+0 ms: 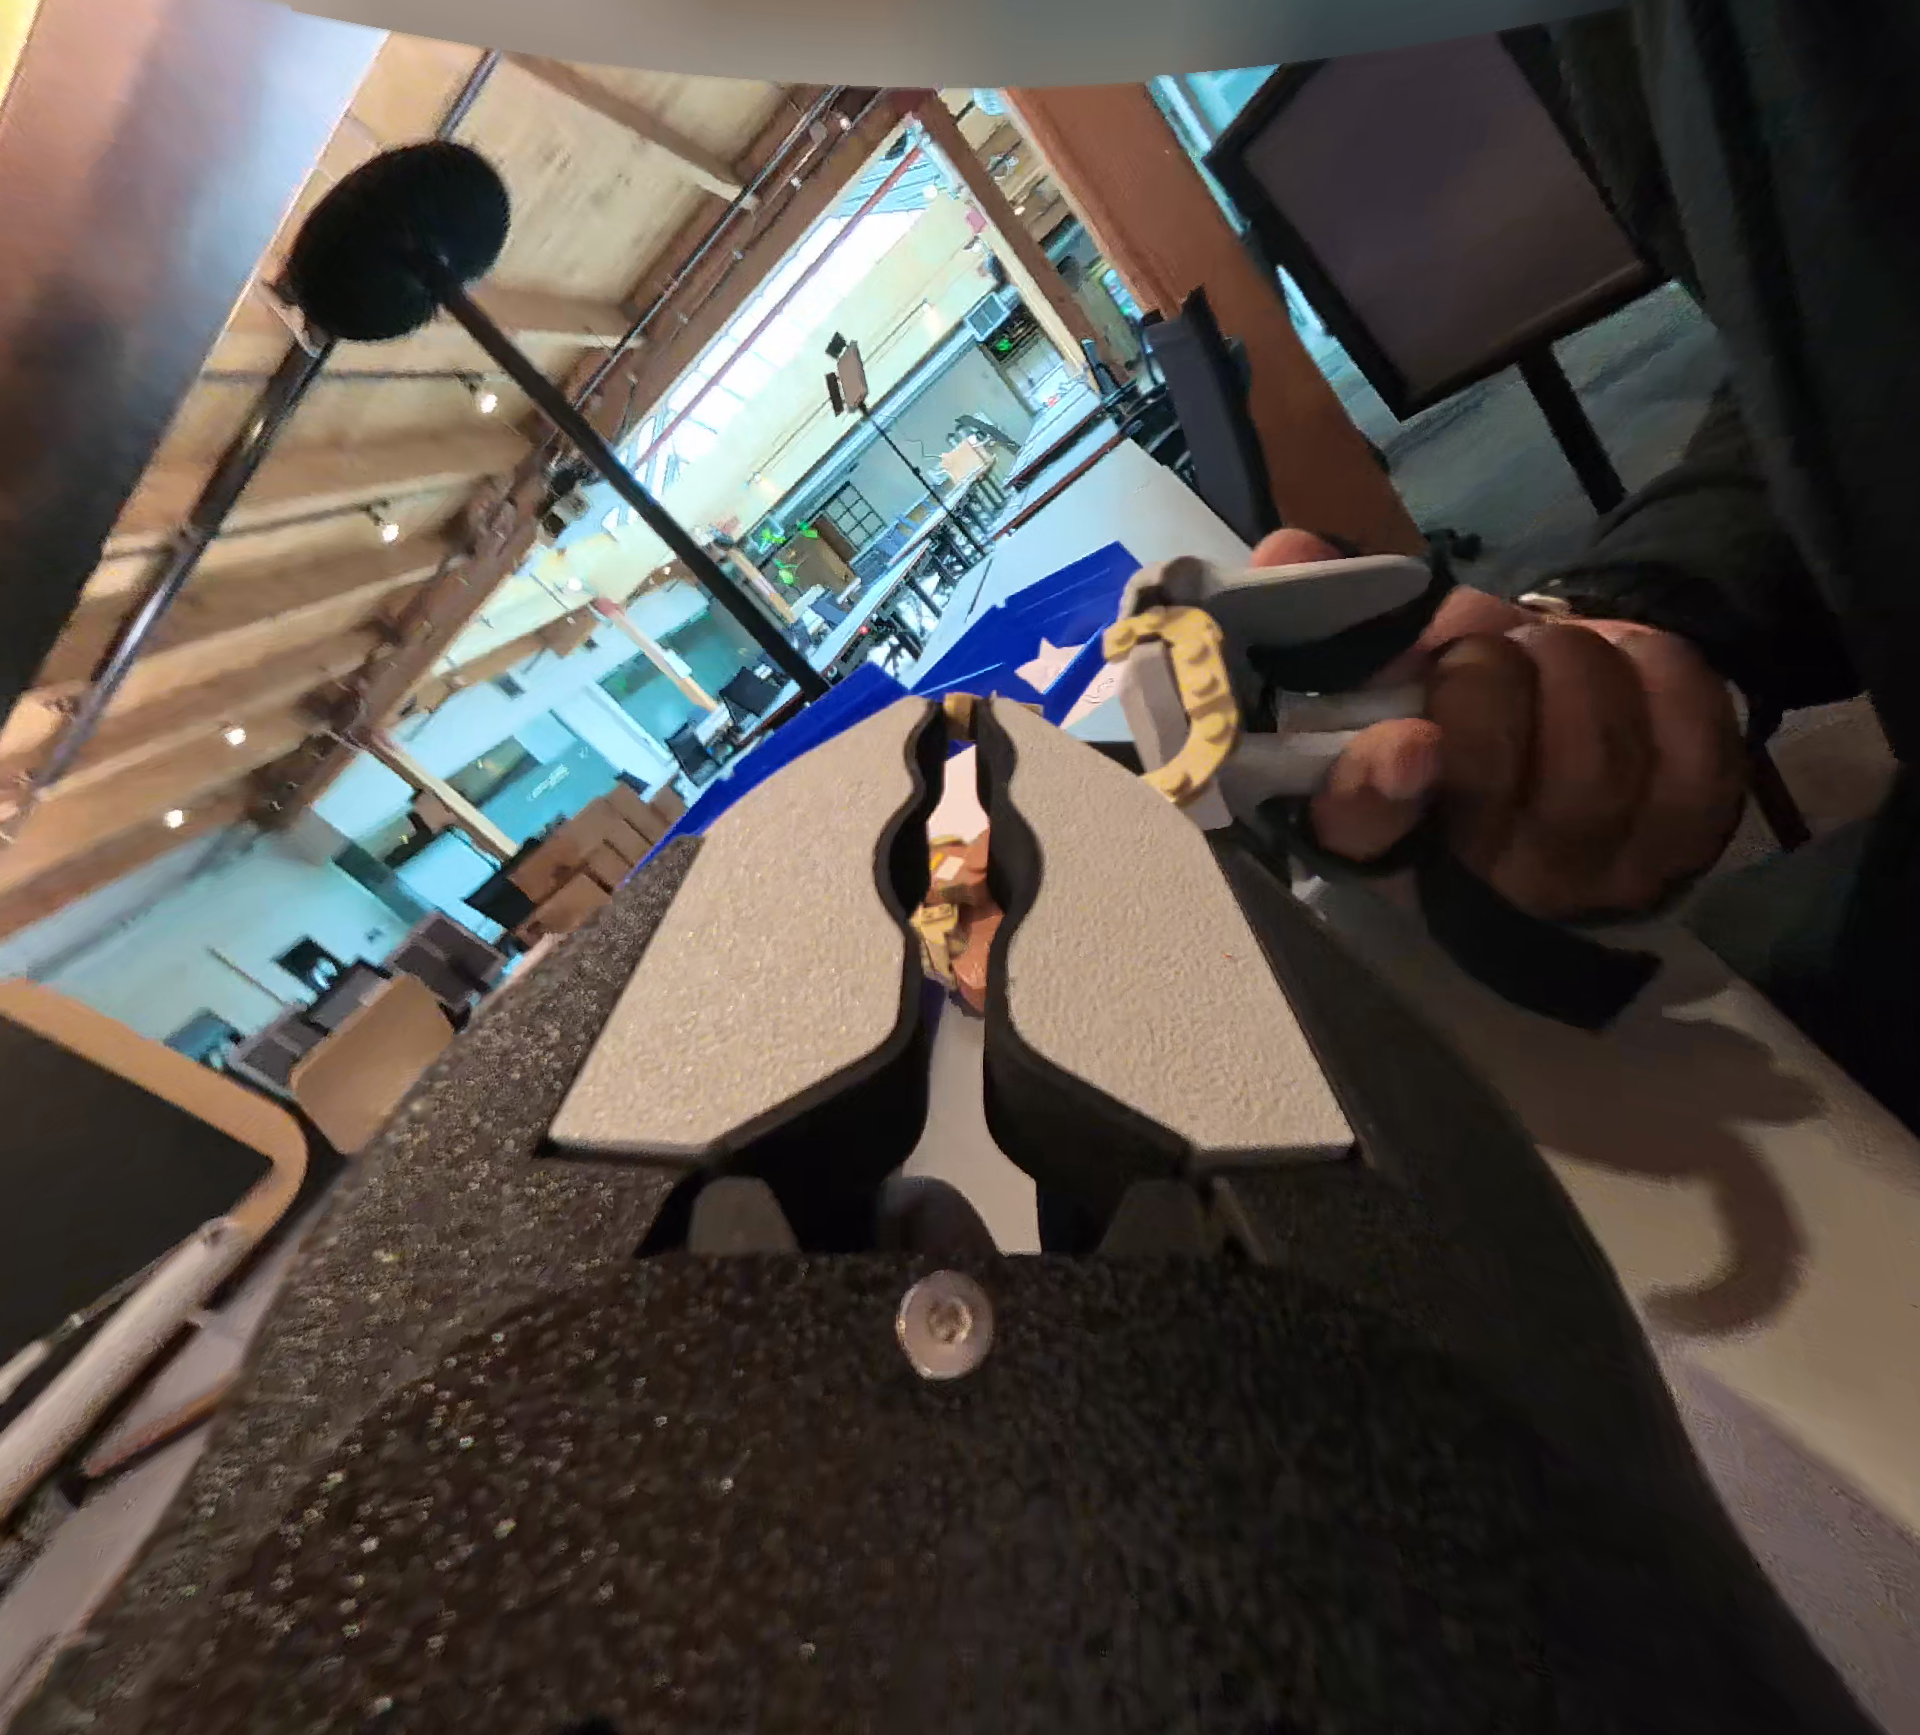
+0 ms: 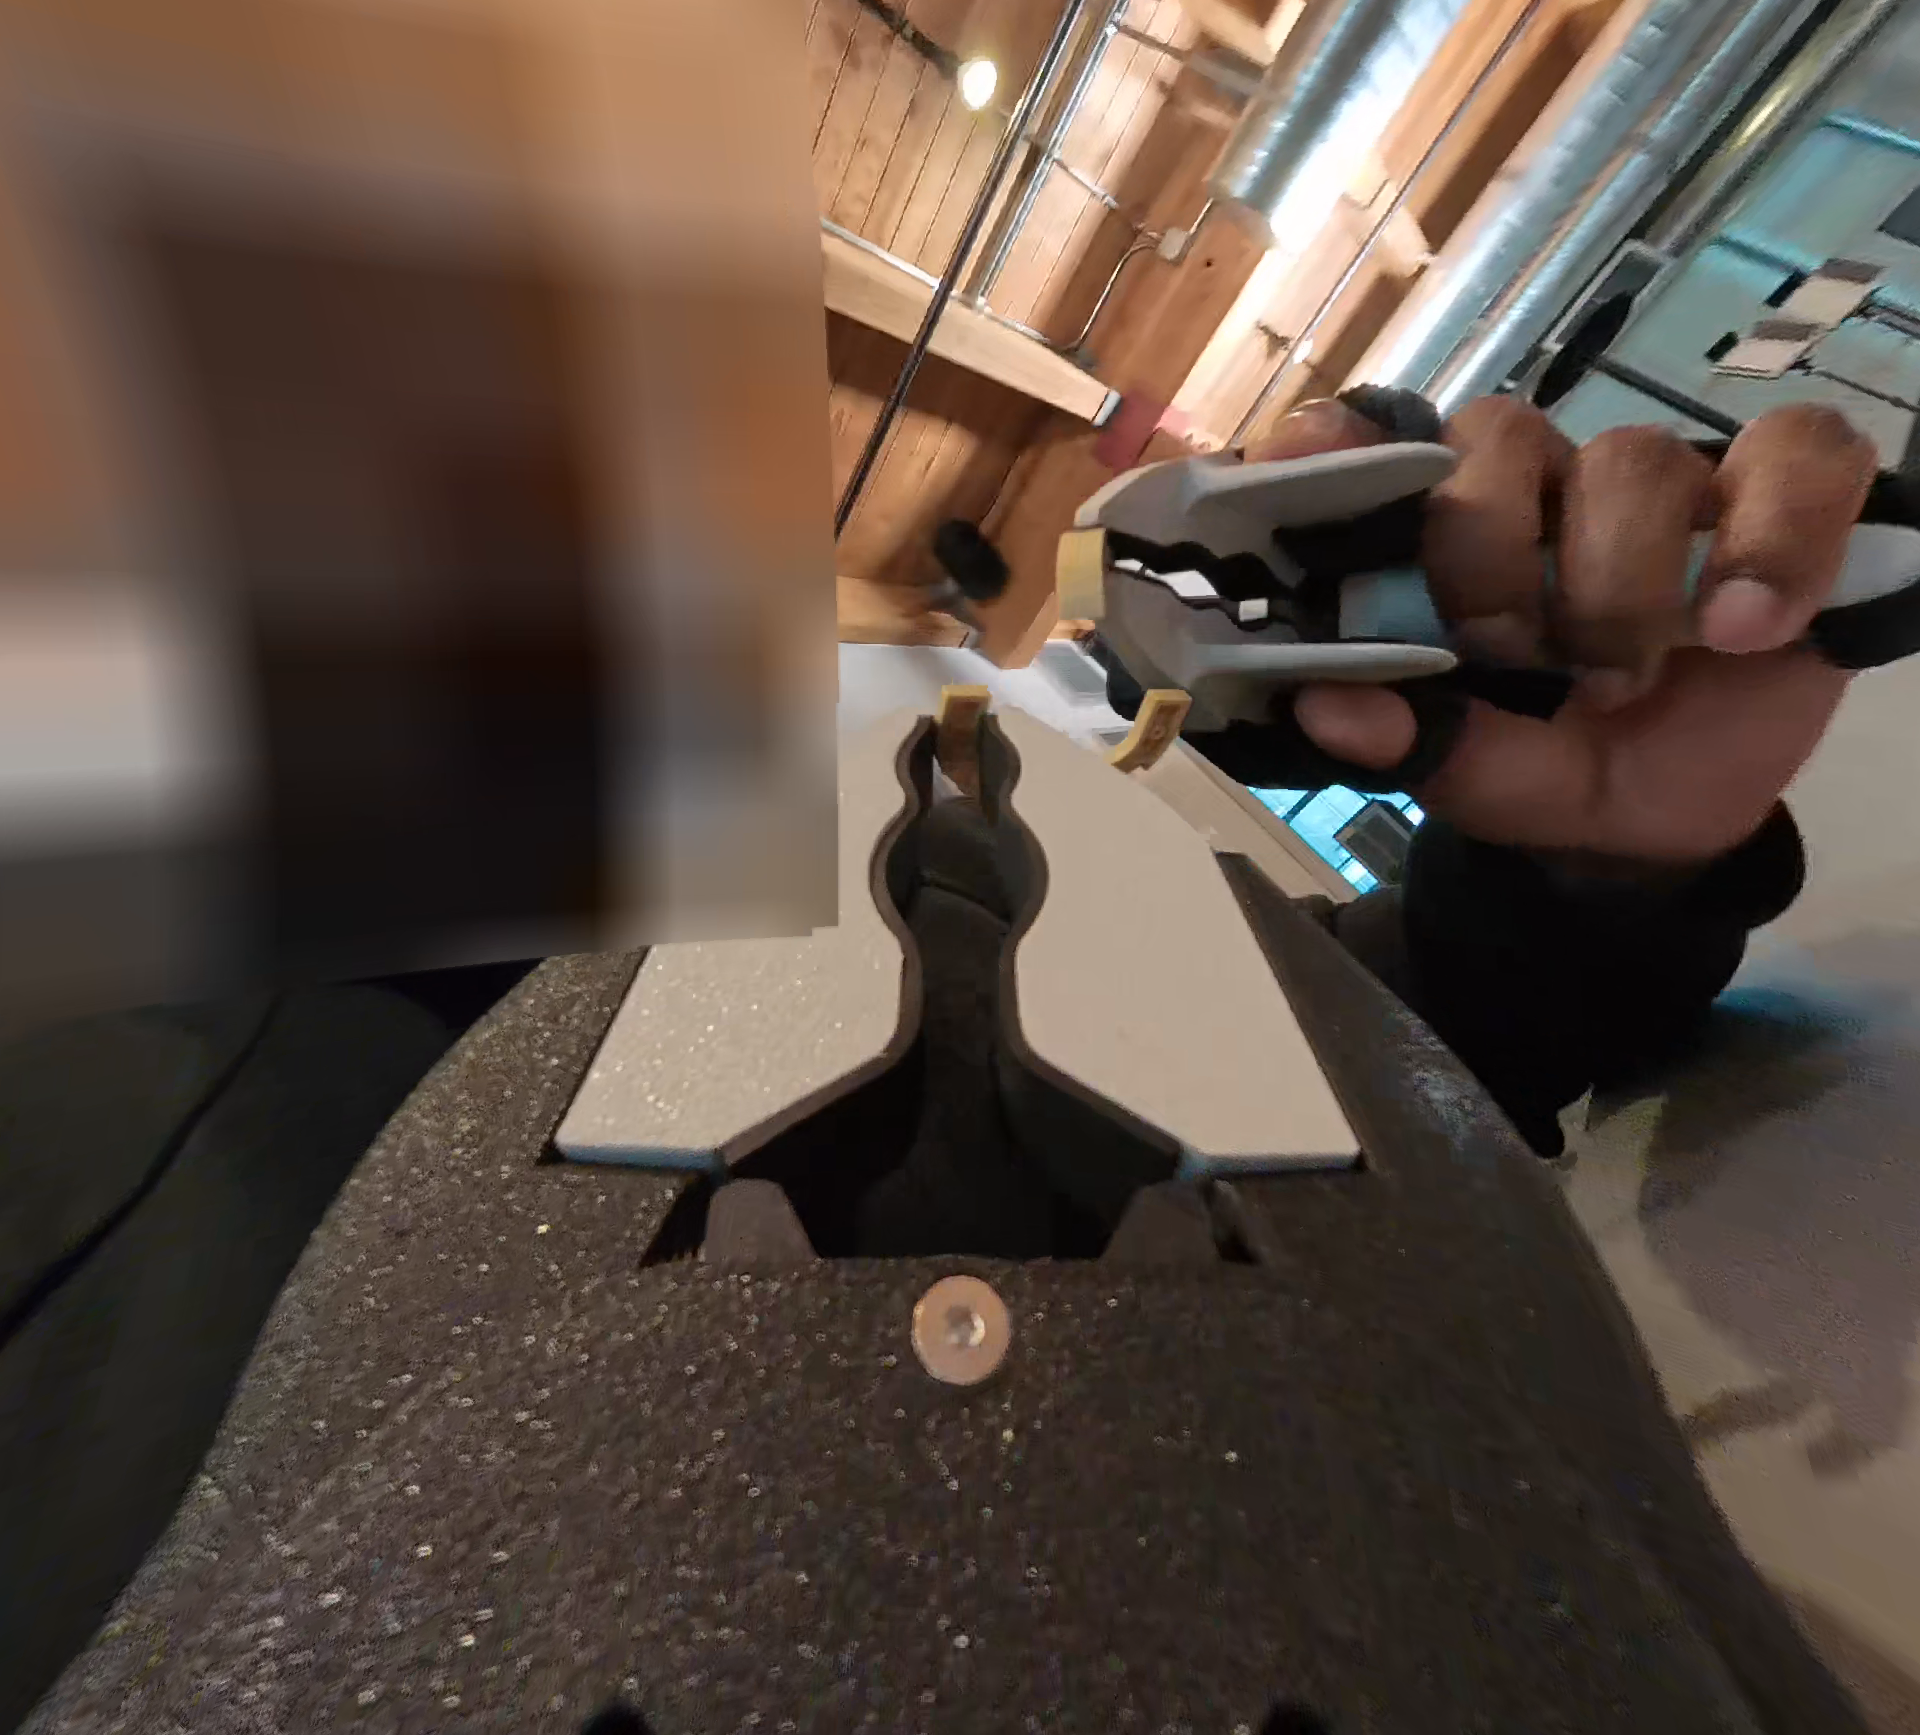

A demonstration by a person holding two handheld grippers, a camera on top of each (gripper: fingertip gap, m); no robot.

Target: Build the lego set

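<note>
My left gripper point(image 1: 961, 724) is shut on a tan curved brick, and only the brick's end point(image 1: 958, 711) shows at the fingertips. In the right wrist view the left gripper point(image 2: 1096, 584) is held in a hand, with one end of its tan brick point(image 2: 1081, 584) at the tips and the other end point(image 2: 1148, 729) curving out below. My right gripper point(image 2: 961, 735) is shut on another tan brick point(image 2: 961, 711), which sticks up past the fingertips. In the left wrist view that brick is a tan studded arch point(image 1: 1210, 677) across the right gripper's point(image 1: 1184, 698) tips. Both grippers are lifted above the table.
Blue bins point(image 1: 1049, 625) stand behind on the white table point(image 1: 1714, 1270). Loose brown and tan bricks point(image 1: 961, 916) show through the gap between my left fingers. A black stand with a round disc point(image 1: 400, 241) rises at the left. A hand point(image 1: 1538, 750) grips the right gripper. The gap from one gripper's tips to the other's is roughly 4 centimeters.
</note>
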